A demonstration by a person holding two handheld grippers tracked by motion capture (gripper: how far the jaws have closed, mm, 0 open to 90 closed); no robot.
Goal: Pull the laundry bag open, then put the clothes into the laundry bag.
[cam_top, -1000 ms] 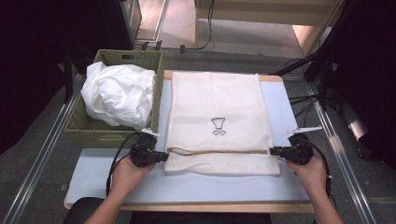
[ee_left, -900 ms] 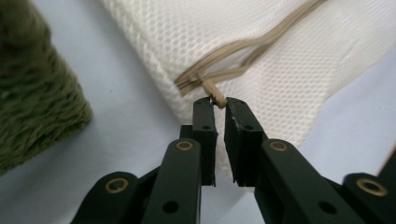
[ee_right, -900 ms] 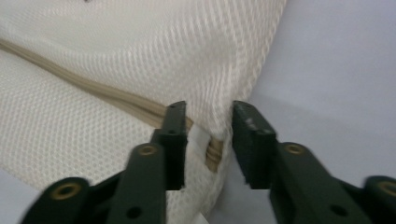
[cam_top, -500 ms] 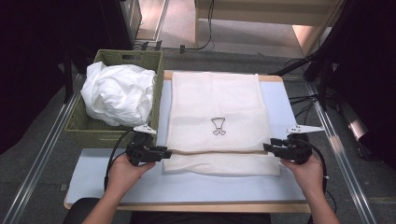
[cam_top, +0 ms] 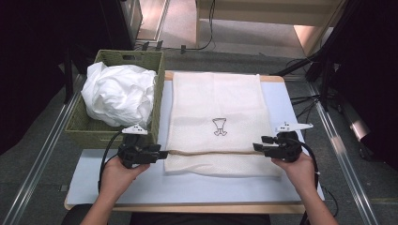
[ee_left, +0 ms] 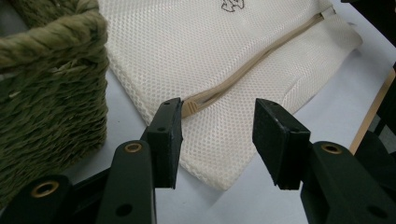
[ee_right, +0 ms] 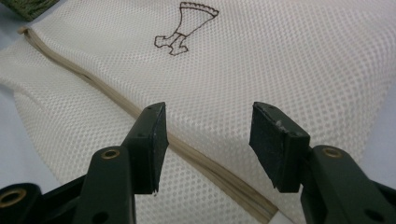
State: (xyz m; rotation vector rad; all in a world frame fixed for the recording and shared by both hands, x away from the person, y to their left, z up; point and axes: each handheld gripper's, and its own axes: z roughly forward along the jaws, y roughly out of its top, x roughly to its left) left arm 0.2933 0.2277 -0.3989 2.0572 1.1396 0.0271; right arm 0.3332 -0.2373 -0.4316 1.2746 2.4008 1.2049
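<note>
A cream mesh bag with a dark emblem lies flat on the table. A tan band crosses it near the front. My left gripper is at the bag's left edge, by the band's end. Its jaws have just been opening and stand apart above the mesh, pressing nothing. My right gripper is at the bag's right edge. Its jaws have also just been opening, and they are wide apart over the band and mesh.
A green woven basket holding a crumpled white cloth stands at the left, close beside my left gripper. The pale tabletop has a wooden front edge. Cables and metal rails run along both sides of the table.
Both grippers were shut on the bag's edges at the band and have let go. Their jaws now stand apart, and both hands have risen slightly. The bag's front part lies flatter.
</note>
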